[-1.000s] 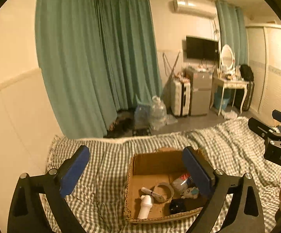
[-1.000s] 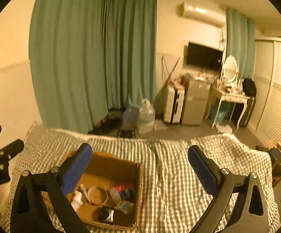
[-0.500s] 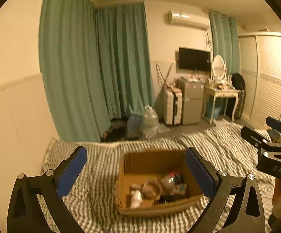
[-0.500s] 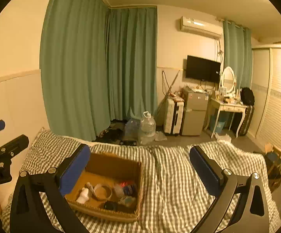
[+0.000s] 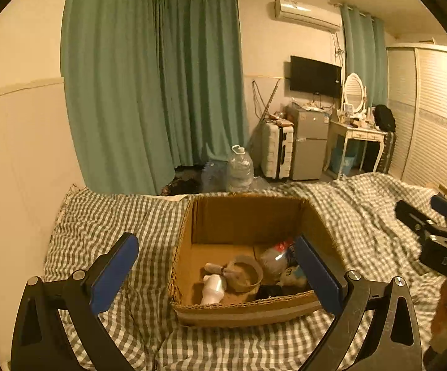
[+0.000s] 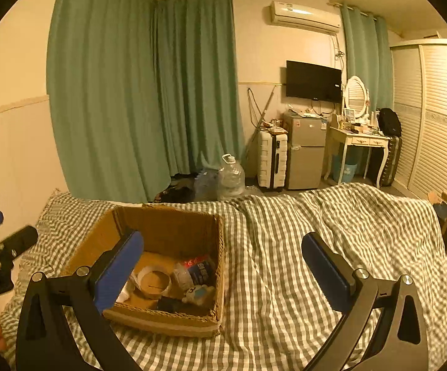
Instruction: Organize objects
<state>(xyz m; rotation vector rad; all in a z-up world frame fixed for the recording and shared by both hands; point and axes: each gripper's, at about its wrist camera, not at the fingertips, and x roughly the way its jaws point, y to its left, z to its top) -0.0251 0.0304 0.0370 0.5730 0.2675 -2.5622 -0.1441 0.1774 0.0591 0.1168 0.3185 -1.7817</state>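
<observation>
Both grippers lower; box (image 5: 242, 309) nearer, bedspread (image 6: 285, 247) around.

A home bedroom: a checked bed (image 6: 285, 247) beneath the tool, with green curtains (image 6: 149, 92), wall television (image 6: 313, 81), dressing table (image 6: 359, 142) and wardrobe (image 6: 433, 117) beyond.

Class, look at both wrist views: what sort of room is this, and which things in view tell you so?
Most likely a bedroom. A bed with a checked cover fills the foreground, a dressing table with an oval mirror stands by the far wall, and a louvred wardrobe lines the right side.
</observation>
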